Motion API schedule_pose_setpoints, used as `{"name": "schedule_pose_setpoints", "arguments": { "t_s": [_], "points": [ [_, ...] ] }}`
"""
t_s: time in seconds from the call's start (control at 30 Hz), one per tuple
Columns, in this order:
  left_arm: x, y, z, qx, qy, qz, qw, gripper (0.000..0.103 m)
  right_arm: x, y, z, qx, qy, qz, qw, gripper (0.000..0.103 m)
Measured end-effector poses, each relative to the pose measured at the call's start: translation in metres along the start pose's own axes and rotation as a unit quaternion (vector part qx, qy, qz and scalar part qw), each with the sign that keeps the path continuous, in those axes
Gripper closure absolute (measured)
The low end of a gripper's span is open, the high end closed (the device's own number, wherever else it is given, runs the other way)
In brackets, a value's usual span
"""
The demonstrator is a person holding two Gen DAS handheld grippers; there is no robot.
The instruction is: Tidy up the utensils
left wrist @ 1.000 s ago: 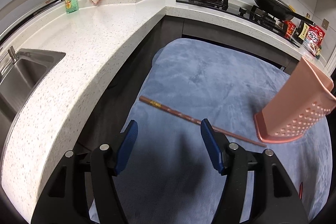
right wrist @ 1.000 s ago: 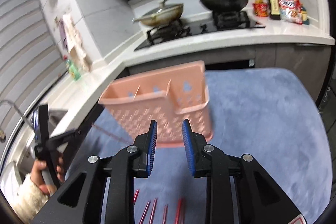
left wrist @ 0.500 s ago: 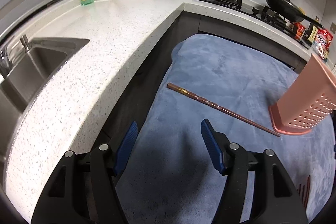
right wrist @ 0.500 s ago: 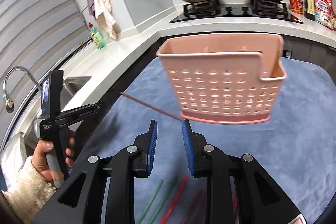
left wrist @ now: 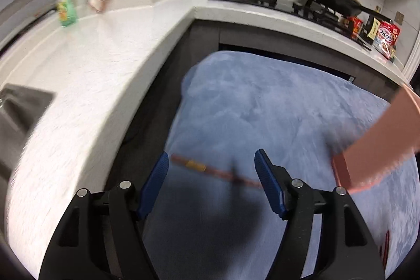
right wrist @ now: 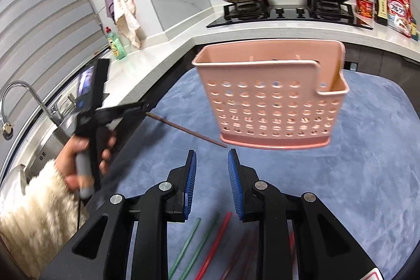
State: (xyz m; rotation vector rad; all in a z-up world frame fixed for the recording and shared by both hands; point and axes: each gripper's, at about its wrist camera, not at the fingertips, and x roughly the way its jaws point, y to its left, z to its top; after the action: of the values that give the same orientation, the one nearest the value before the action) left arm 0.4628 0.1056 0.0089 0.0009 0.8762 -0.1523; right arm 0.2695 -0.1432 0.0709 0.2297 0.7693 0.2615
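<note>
Nearest in the left wrist view: left gripper (left wrist: 211,155), jaws spread wide and pinching nothing. Sits markedly closer to the brown chopstick (left wrist: 207,171) than half a second ago, when that stick lay well ahead at 12 o'clock; now straddles it, with the blurred shaft crossing from 9 toward 3 o'clock between the blue pads, apparently not yet touched. Means, by the look of it, the reach is all but done and only a lowering and squeeze remain before the lift. Blur across this view, so exact height above the blue cloth (left wrist: 262,101) on the tabletop impossible to judge. Nearest in the right wrist view: right gripper (right wrist: 212,152), jaws parted narrowly and empty, hovering over a loose bunch of green and red sticks (right wrist: 210,240) at 6 o'clock. Farther out at 9 o'clock, the left gripper again (right wrist: 126,109), tips at the brown chopstick's (right wrist: 183,129) far end. Beyond, at 1 o'clock, the pink perforated holder (right wrist: 270,106), standing on the cloth, the chopstick's near tip just beside its base; contents hard to tell. Farthest back, white counter (left wrist: 92,83) and two pans on the stove.
</note>
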Motion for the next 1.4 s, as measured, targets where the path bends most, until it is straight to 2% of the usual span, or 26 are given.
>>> {"name": "schedule_pose_setpoints", "arguments": {
  "t_s": [0.13, 0.23, 0.33, 0.47, 0.5, 0.57, 0.8, 0.93, 1.0, 1.1, 1.23, 1.33, 1.4],
  "points": [
    [0.034, -0.014, 0.009, 0.045, 0.032, 0.029, 0.998, 0.039, -0.006, -0.013, -0.003, 0.016, 0.002, -0.009, 1.0, 0.077],
    [0.048, -0.021, 0.006, 0.082, 0.074, 0.04, 0.9931, 0.041, -0.008, -0.019, -0.005, 0.022, 0.002, -0.014, 1.0, 0.077],
    [0.044, -0.024, -0.009, 0.114, 0.108, 0.022, 0.9874, 0.045, -0.01, -0.025, -0.007, 0.03, 0.003, -0.013, 0.999, 0.077],
    [0.016, -0.022, -0.041, 0.118, 0.14, -0.04, 0.9823, 0.048, -0.012, -0.027, -0.011, 0.038, 0.004, -0.005, 0.999, 0.077],
    [0.003, -0.023, -0.056, 0.123, 0.142, -0.054, 0.9807, 0.048, -0.014, -0.027, -0.012, 0.038, 0.003, -0.003, 0.999, 0.077],
    [-0.02, -0.024, -0.084, 0.127, 0.14, -0.055, 0.9804, 0.048, -0.017, -0.026, -0.014, 0.04, 0.002, 0.003, 0.999, 0.077],
    [-0.082, -0.031, -0.156, 0.083, 0.134, -0.076, 0.9846, 0.045, -0.033, -0.023, -0.027, 0.042, 0.005, 0.009, 0.999, 0.077],
    [-0.106, -0.024, -0.178, 0.027, 0.146, -0.133, 0.9799, 0.043, -0.045, -0.018, -0.036, 0.038, 0.004, 0.009, 0.999, 0.077],
    [-0.117, -0.027, -0.197, 0.036, 0.144, -0.128, 0.9805, 0.038, -0.053, -0.018, -0.042, 0.041, 0.003, 0.01, 0.999, 0.077],
    [-0.131, -0.031, -0.213, 0.061, 0.129, -0.1, 0.9846, 0.038, -0.065, -0.018, -0.049, 0.045, 0.0, 0.01, 0.999, 0.077],
    [-0.134, -0.025, -0.219, 0.059, 0.127, -0.101, 0.985, 0.038, -0.079, -0.015, -0.055, 0.042, -0.005, 0.008, 0.999, 0.077],
    [-0.137, -0.022, -0.224, 0.058, 0.115, -0.096, 0.987, 0.041, -0.089, -0.014, -0.059, 0.045, -0.007, 0.008, 0.999, 0.077],
    [-0.144, -0.023, -0.231, 0.057, 0.107, -0.089, 0.9886, 0.046, -0.095, -0.014, -0.063, 0.045, -0.009, 0.007, 0.999, 0.077]
  ]
}}
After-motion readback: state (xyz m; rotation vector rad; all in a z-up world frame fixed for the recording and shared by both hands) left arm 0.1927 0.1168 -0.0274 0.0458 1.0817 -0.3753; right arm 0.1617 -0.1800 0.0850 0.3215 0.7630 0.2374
